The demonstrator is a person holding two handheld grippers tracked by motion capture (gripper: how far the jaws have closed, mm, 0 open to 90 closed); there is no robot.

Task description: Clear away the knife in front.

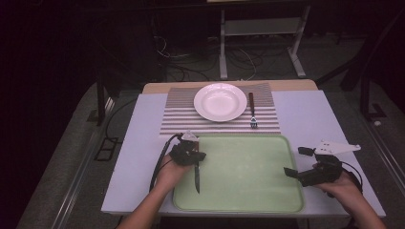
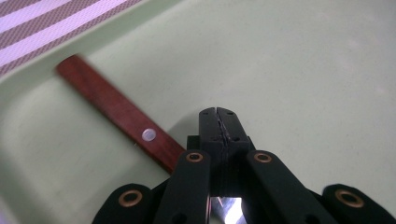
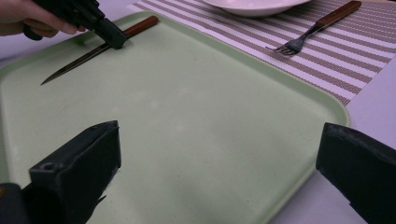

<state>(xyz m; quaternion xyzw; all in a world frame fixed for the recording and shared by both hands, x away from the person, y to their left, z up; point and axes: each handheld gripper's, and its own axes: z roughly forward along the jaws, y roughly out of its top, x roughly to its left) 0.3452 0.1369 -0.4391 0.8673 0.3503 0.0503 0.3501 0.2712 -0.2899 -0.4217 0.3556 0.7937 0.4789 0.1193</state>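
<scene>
The left gripper (image 1: 190,155) is positioned over the left part of the green tray (image 1: 248,191). Its fingers (image 2: 209,122) are clenched on the knife (image 1: 196,175), gripping it where the wooden handle meets the blade. In the left gripper view, the handle (image 2: 122,112) extends up and to the left from the closed fingers, toward the tray's rim, and a strip of bright blade shows below them. In the high view, the blade runs from the gripper toward the near edge of the tray. In the right gripper view, the knife tip lies low over the tray surface; whether it touches cannot be determined.

The right gripper (image 1: 298,163) is located at the right edge of the tray. Its fingers (image 3: 77,172) are released and spread wide, with nothing between them.

Beyond the tray, a striped placemat (image 1: 174,117) lies on the counter (image 1: 138,143). It carries a white plate (image 1: 220,101), with a wooden-handled fork (image 1: 251,110) just to the plate's right.
</scene>
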